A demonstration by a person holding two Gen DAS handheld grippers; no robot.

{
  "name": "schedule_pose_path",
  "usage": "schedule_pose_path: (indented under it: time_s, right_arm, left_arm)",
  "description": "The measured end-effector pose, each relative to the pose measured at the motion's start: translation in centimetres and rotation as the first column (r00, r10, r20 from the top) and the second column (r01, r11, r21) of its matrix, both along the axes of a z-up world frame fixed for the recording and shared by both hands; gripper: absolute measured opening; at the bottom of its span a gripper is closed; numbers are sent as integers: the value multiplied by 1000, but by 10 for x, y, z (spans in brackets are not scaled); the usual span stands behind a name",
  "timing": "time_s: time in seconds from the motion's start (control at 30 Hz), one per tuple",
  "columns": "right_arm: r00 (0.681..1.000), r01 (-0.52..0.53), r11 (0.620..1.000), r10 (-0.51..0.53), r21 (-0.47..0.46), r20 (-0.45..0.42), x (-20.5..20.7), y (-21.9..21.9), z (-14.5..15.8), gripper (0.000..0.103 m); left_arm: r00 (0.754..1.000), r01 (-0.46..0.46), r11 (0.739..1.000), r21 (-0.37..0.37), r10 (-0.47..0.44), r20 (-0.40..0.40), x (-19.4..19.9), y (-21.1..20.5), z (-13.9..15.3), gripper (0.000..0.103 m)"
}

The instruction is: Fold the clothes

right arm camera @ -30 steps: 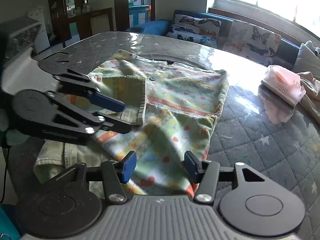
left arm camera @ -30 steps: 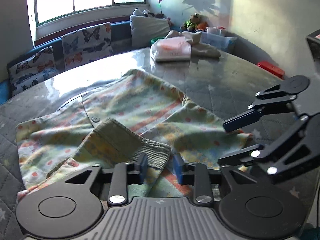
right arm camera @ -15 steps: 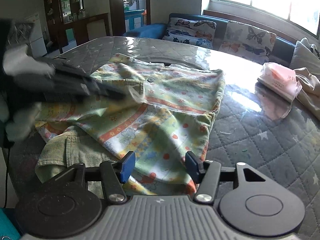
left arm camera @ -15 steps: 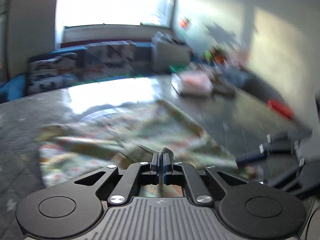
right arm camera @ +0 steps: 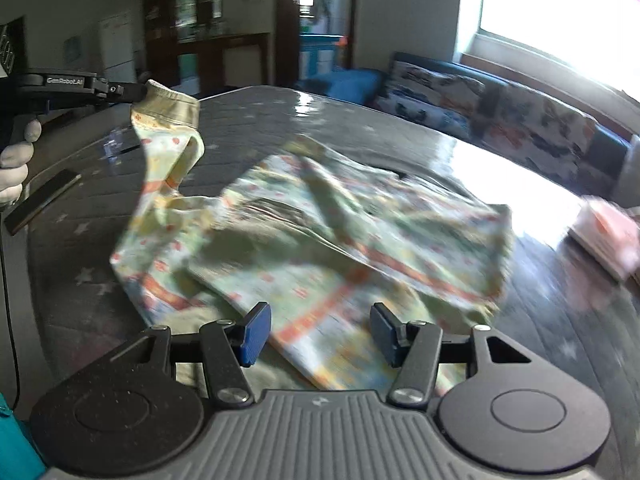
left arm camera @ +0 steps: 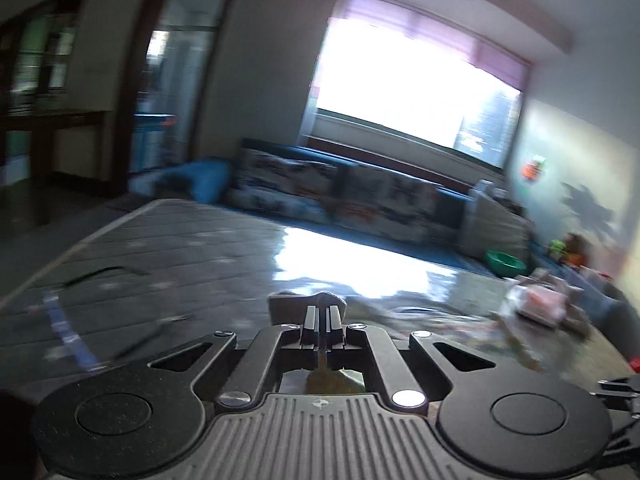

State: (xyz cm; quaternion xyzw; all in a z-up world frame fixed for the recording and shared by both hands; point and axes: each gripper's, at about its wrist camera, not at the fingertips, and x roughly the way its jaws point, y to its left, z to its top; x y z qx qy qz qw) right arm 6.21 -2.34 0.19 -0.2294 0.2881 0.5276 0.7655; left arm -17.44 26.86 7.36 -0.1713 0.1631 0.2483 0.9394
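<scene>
Grey quilted table [right arm camera: 560,320] before sofa [right arm camera: 500,108]; left claw [left arm camera: 322,314] pinching printed garment [right arm camera: 320,240], right claw [right arm camera: 318,334] spread.

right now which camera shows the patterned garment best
The right wrist view. It shows the patterned garment spread across the table, one cuffed end lifted by the shut left gripper, while the right gripper hangs open over its near edge. The left wrist view shows only a pinched scrap and a blurred strip.
</scene>
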Motion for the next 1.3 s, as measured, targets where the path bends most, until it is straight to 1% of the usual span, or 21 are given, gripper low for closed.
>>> schedule_pose_path:
  time_s: [0.03,0.07,0.17,0.27,0.33,0.4,0.43,0.6,0.63,0.67,0.7,0.77,0.83,0.87,0.97,1.07,1.13,1.23,1.3]
  right_arm:
    - [1000,-24,1000,24,-6,10,-4,6,0,54]
    - [999,-48,999,48,-12,19,-9,13,0,54]
    - [993,-110,994,111,-30,43,-24,33,-4,49]
    - [983,-170,984,173,-49,65,-39,54,-8,47]
    - [979,-183,981,188,-64,76,-45,61,-13,46]
    - [976,-195,978,201,-80,87,-50,68,-19,44]
    - [974,-200,976,208,-87,92,-53,72,-21,41]
    - [967,-214,970,227,-113,115,-63,85,-32,36]
    - [967,-215,970,227,-111,117,-63,86,-32,32]
    - [968,-209,973,221,-101,120,-62,85,-31,20]
    - [969,-203,975,214,-91,122,-62,84,-29,14]
    - [972,-192,979,199,-70,127,-60,81,-26,7]
    - [974,-180,982,185,-50,131,-59,78,-24,4]
    - [975,-174,984,177,-39,133,-58,76,-22,3]
    - [983,-124,992,119,31,142,-51,59,-4,2]
    - [987,-55,993,39,100,157,-38,37,16,2]
    - [987,9,989,-33,147,158,-27,16,29,2]
    - [976,108,976,-141,190,165,-10,-14,42,2]
    - [965,176,966,-207,189,161,3,-36,47,2]
  left_arm:
    - [999,-35,999,-1,35,-2,-9,5,-2,3]
    - [998,-70,997,-18,70,-3,-17,10,-6,3]
    - [991,-128,991,-43,126,-33,-33,19,-18,3]
    - [984,-172,983,-67,167,-66,-44,23,-31,3]
    - [977,-202,977,-73,197,-81,-50,23,-37,3]
    - [972,-231,969,-89,225,-73,-61,23,-39,3]
    - [969,-243,965,-97,237,-70,-66,24,-40,3]
    - [962,-270,957,-106,262,-82,-80,25,-43,3]
    - [961,-273,956,-106,265,-84,-80,25,-44,3]
    - [960,-276,955,-106,267,-86,-81,25,-45,3]
    - [959,-278,955,-106,270,-88,-81,25,-46,3]
    - [957,-284,953,-104,275,-92,-82,25,-47,3]
    - [955,-289,952,-101,280,-97,-81,25,-47,3]
    - [954,-292,951,-100,282,-98,-82,25,-46,3]
    - [951,-301,949,-91,291,-104,-80,27,-45,3]
    - [950,-302,949,-85,293,-111,-78,27,-46,3]
    - [950,-301,950,-83,291,-117,-76,27,-46,3]
    - [949,-302,950,-77,291,-125,-73,26,-47,3]
    - [947,-303,950,-74,292,-131,-71,27,-48,3]
